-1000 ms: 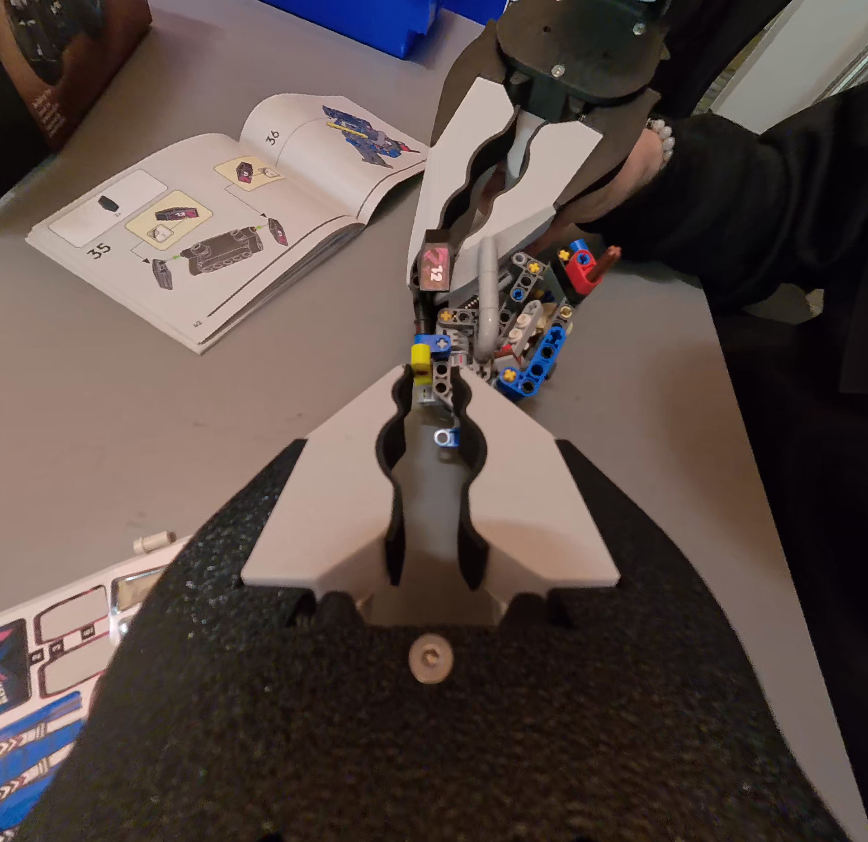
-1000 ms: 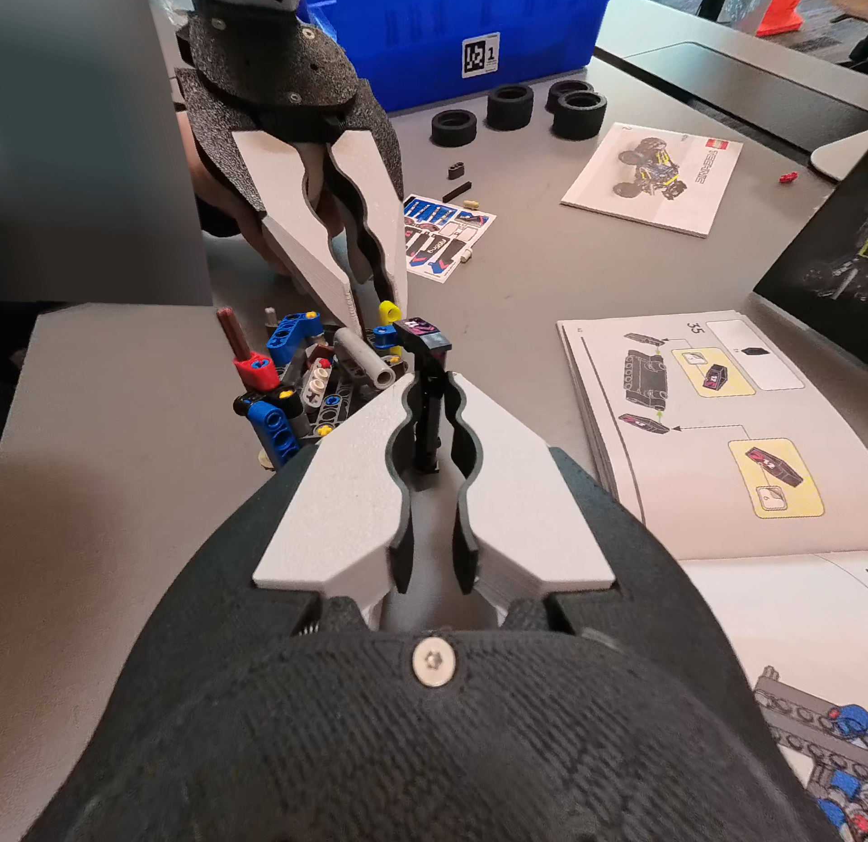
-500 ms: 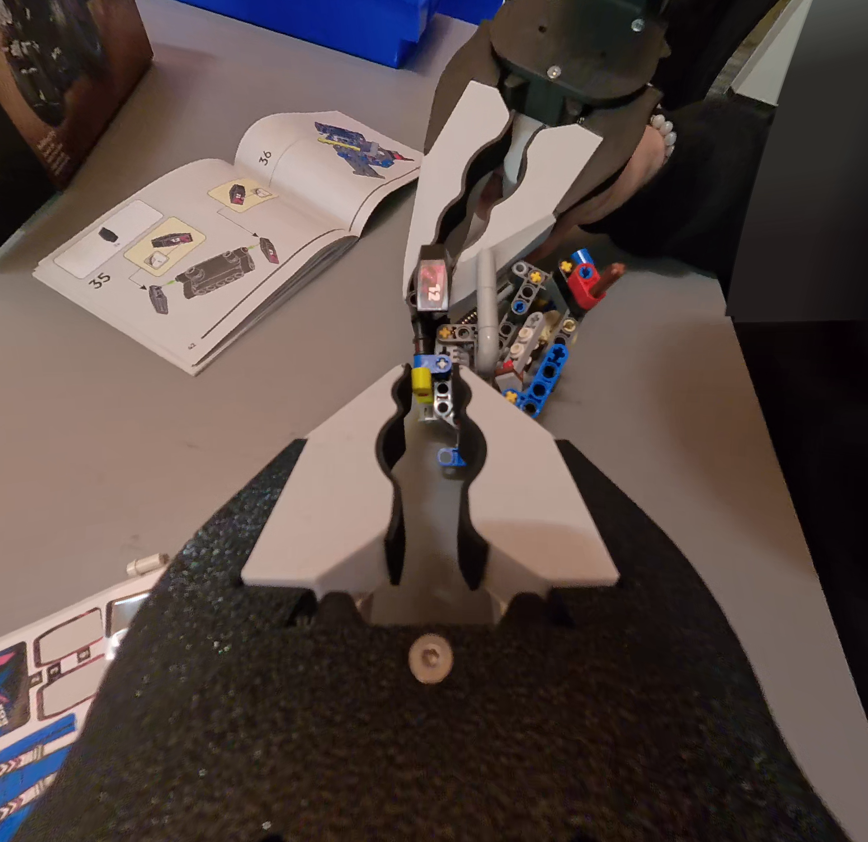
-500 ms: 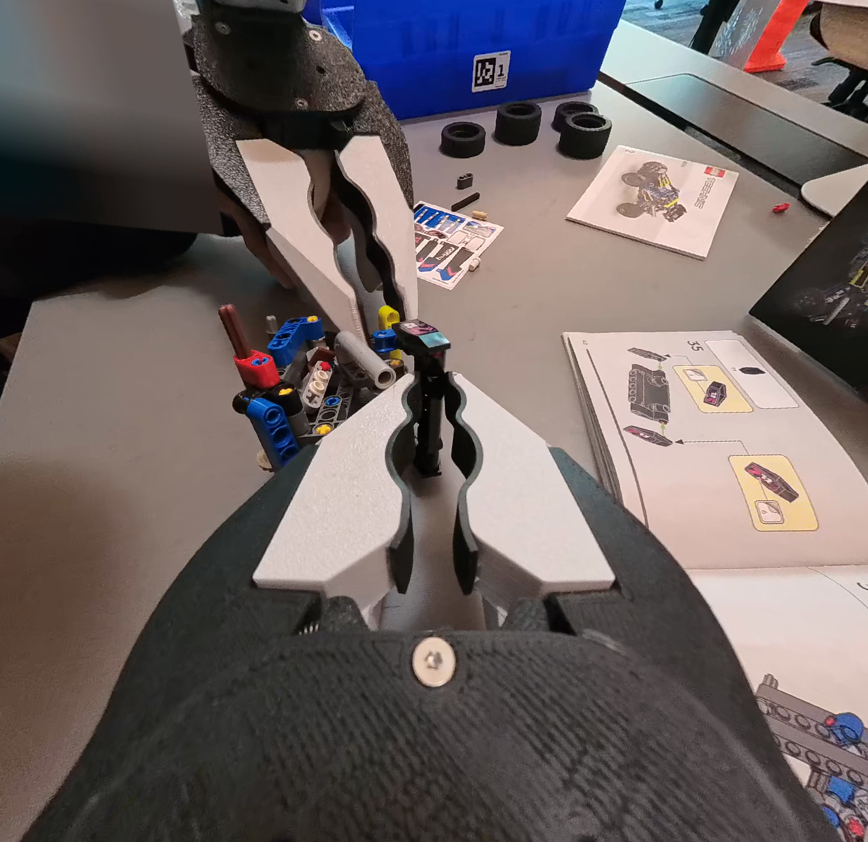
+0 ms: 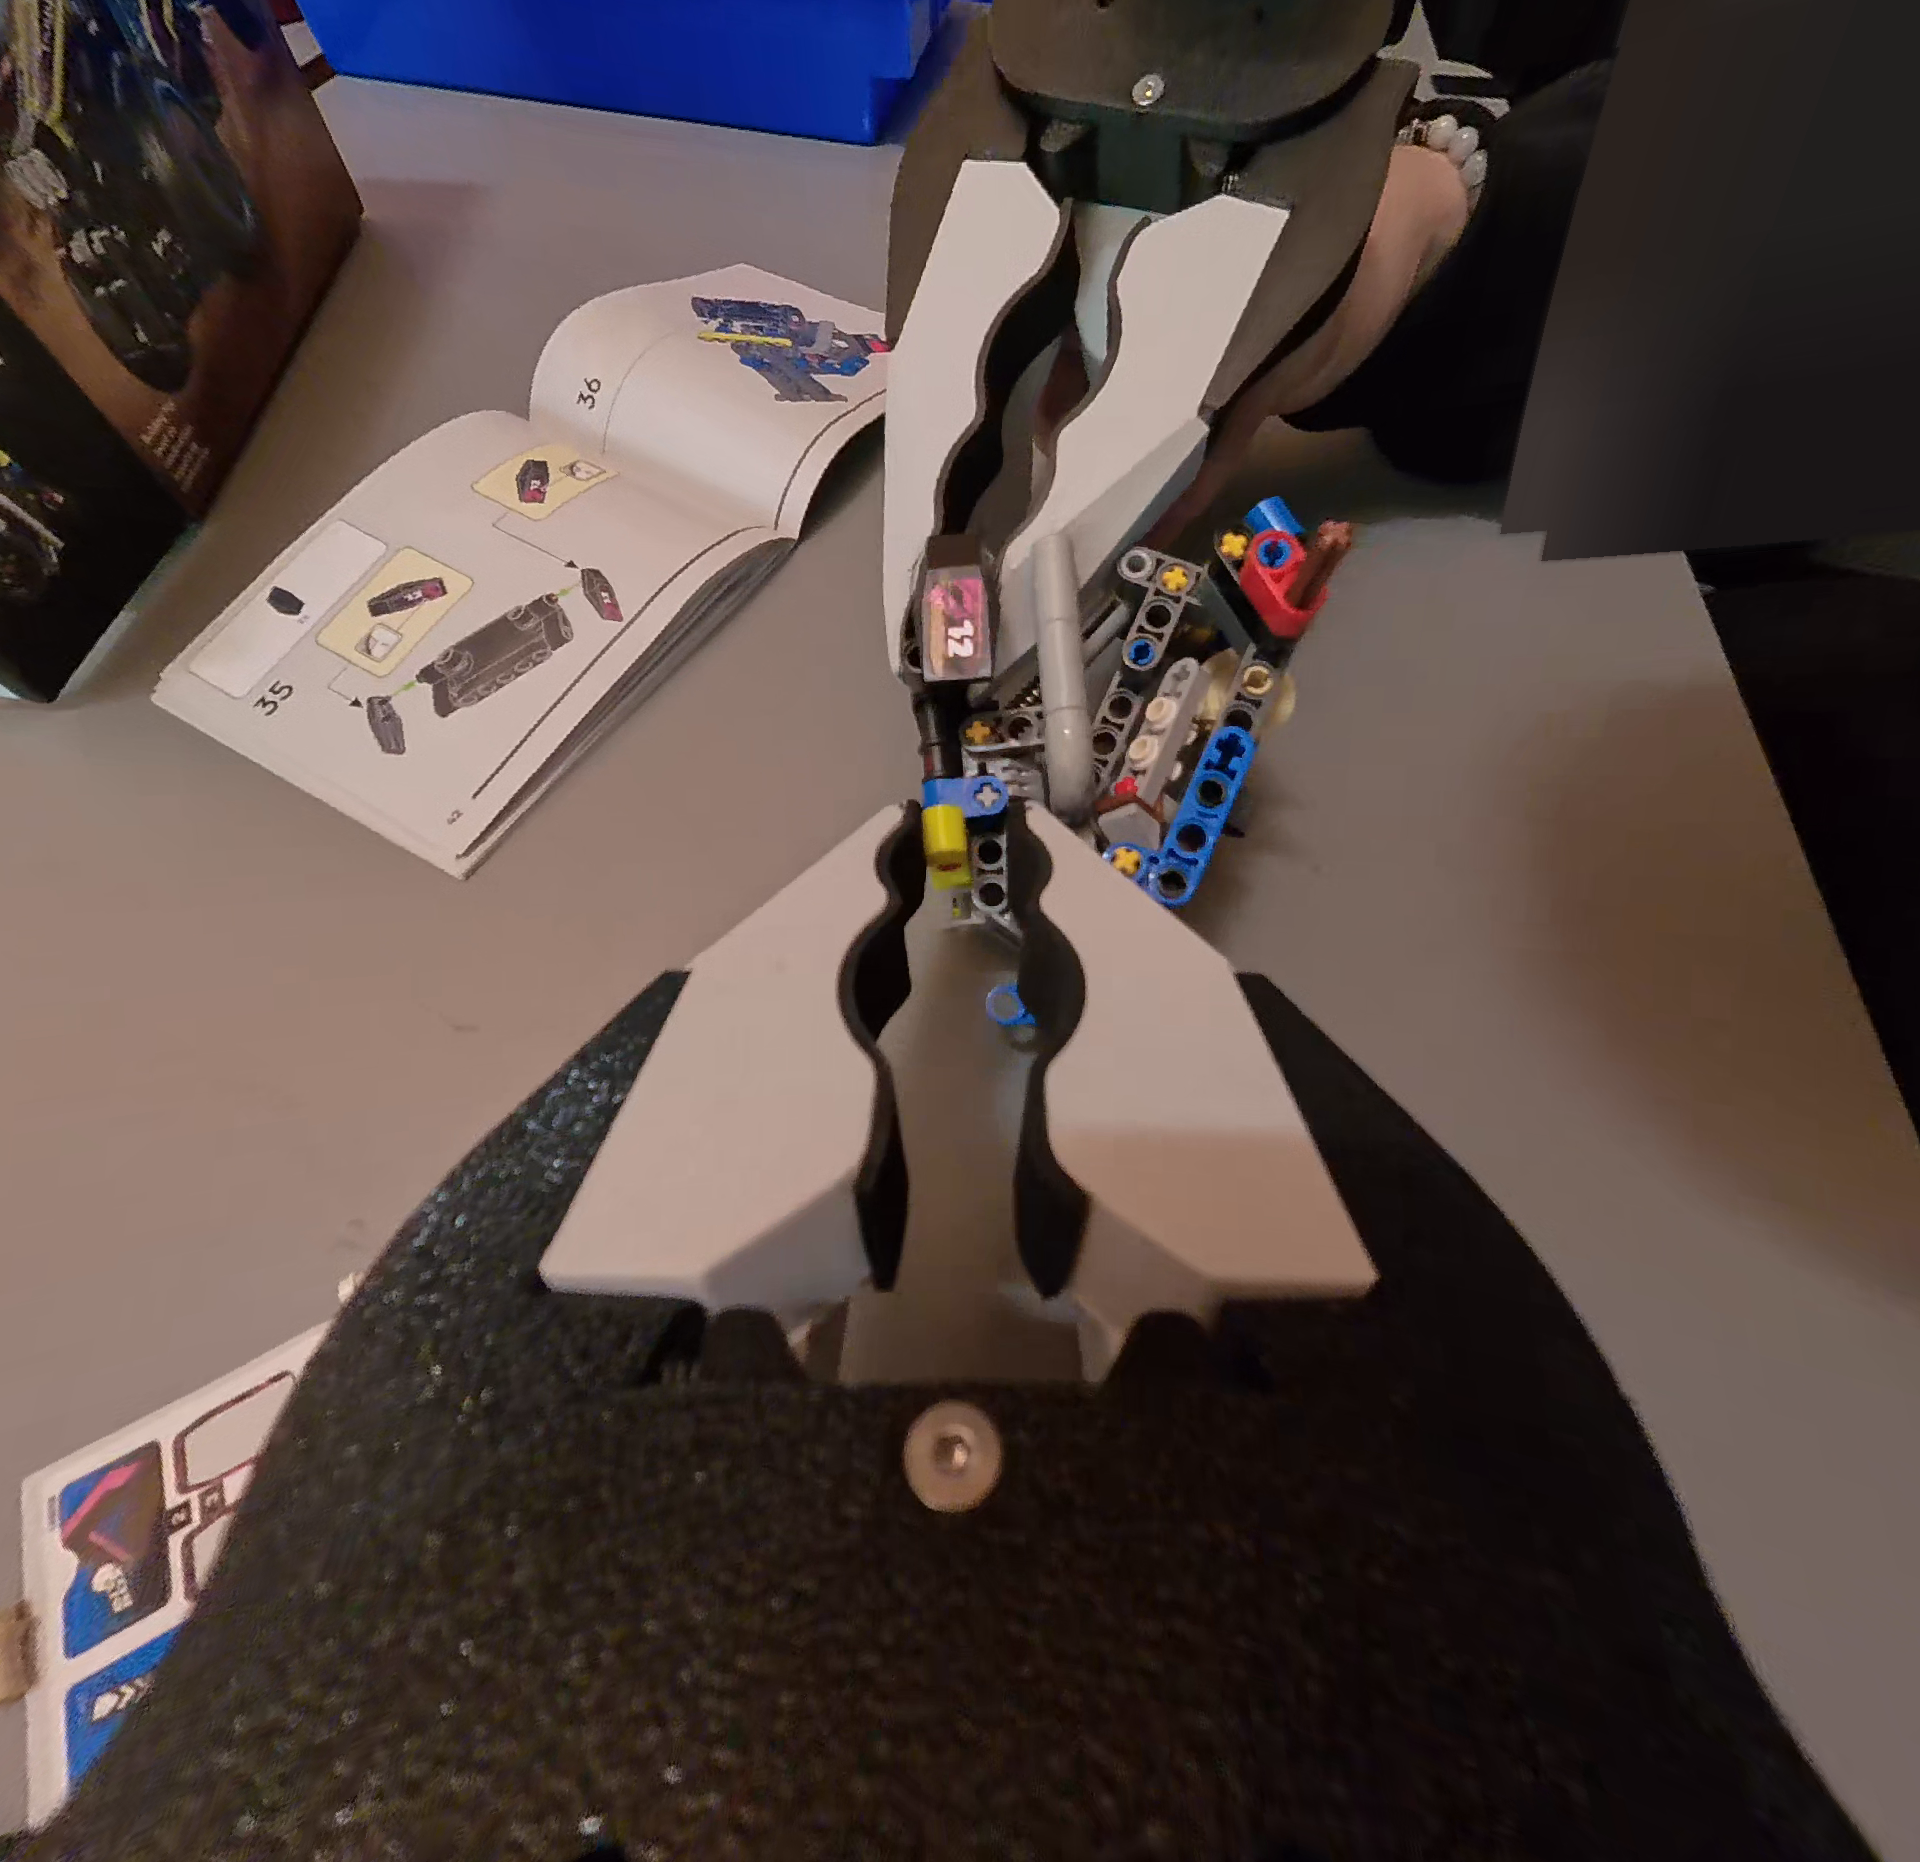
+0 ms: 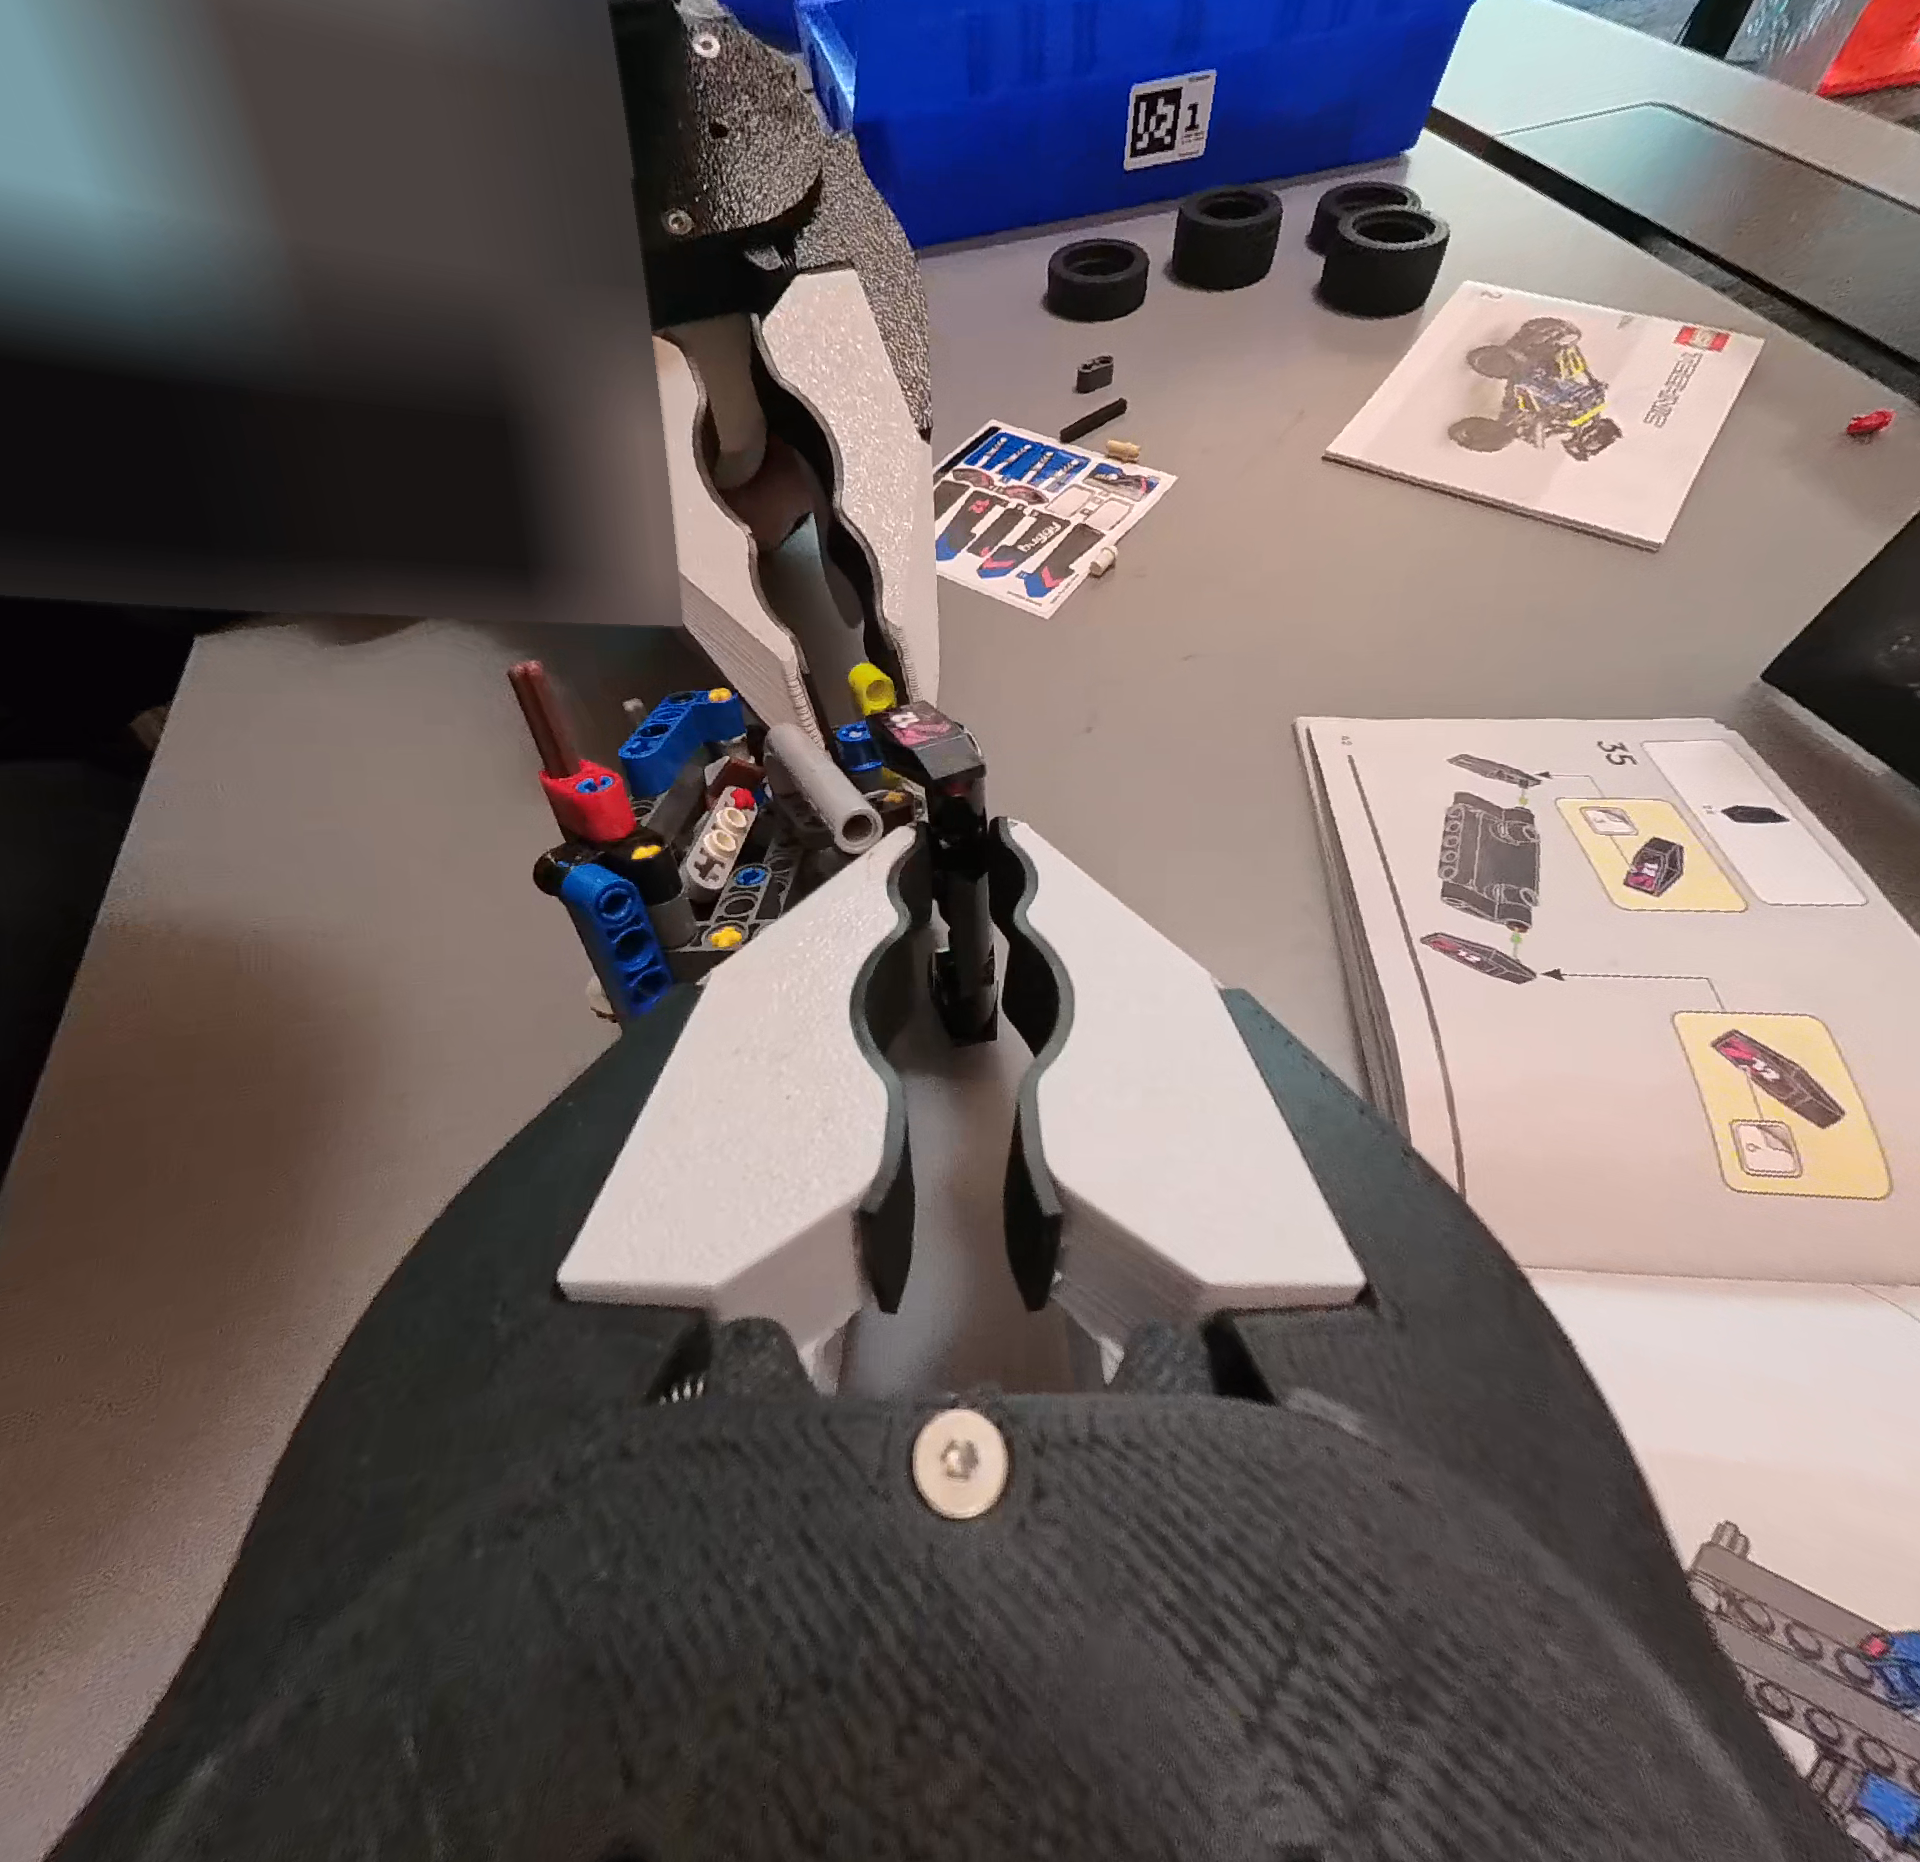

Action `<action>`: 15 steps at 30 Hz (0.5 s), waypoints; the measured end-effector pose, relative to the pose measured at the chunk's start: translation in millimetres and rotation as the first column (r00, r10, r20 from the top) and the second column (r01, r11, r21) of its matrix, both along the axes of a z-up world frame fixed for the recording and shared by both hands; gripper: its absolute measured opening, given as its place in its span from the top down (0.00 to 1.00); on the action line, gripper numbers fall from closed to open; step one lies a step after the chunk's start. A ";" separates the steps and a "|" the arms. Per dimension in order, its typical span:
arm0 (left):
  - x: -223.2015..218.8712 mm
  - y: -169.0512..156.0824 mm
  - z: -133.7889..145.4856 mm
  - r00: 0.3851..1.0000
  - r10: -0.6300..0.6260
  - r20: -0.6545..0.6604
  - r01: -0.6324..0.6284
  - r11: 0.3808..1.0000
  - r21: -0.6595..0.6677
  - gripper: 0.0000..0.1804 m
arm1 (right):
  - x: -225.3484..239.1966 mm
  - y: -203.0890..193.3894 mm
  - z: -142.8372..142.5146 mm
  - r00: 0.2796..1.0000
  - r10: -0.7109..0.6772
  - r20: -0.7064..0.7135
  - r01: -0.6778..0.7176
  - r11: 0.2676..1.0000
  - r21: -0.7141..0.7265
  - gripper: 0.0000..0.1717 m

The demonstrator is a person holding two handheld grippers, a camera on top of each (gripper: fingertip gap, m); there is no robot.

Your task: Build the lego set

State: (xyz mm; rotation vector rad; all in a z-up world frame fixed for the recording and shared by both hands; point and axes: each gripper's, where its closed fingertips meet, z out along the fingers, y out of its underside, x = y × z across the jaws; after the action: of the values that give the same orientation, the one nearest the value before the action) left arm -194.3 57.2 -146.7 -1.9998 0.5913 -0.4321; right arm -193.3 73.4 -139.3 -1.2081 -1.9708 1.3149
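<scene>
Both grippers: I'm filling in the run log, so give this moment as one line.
left gripper: shut on brick model | right gripper: shut on black stickered piece | table: open booklet

An office-like workroom: grey desks, blue storage bins, toy-brick instruction booklets.

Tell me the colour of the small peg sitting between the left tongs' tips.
Yellow peg, clearest in the left wrist view.

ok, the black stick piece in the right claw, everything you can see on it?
The black stick piece is slim, glossy plastic built from stacked segments, topped by a slanted black cap with a pink sticker. It stands upright between the right claw fingers, which close on its lower part. Its top sits beside the brick model.
</scene>
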 end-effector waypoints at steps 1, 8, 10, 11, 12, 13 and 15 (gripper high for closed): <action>-0.1 -0.2 0.0 1.000 0.001 -0.006 -0.001 1.000 0.004 0.93 | -0.2 0.0 0.1 1.000 0.000 -0.002 0.000 1.000 0.004 0.96; -0.8 0.5 0.1 1.000 0.007 -0.015 -0.007 1.000 0.007 0.93 | -1.9 -0.3 0.3 1.000 0.020 -0.020 -0.019 0.999 0.035 0.96; -0.7 0.8 0.2 1.000 0.006 -0.013 -0.006 1.000 0.006 0.93 | -1.5 -0.7 0.4 0.999 0.023 -0.023 -0.022 0.999 0.039 0.96; -0.7 0.7 0.1 1.000 0.007 -0.016 -0.007 1.000 0.008 0.93 | -1.5 -1.0 0.6 0.999 0.024 -0.027 -0.023 0.999 0.045 0.96; -0.5 0.4 0.2 1.000 0.006 -0.019 -0.006 1.000 0.009 0.93 | -1.4 -1.5 0.9 0.999 0.027 -0.034 -0.025 0.998 0.052 0.96; -0.5 0.3 0.2 1.000 0.005 -0.018 -0.005 1.000 0.009 0.93 | -1.3 -2.0 1.1 0.999 0.029 -0.038 -0.026 0.998 0.057 0.96; -0.2 -0.2 0.1 1.000 0.002 -0.017 -0.002 1.000 0.007 0.93 | -1.1 -3.1 1.7 0.998 0.033 -0.048 -0.030 0.997 0.067 0.96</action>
State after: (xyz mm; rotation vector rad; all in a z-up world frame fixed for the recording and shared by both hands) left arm -194.6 57.1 -146.5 -1.9990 0.6007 -0.4123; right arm -194.4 70.3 -137.6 -1.1077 -1.9906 1.2721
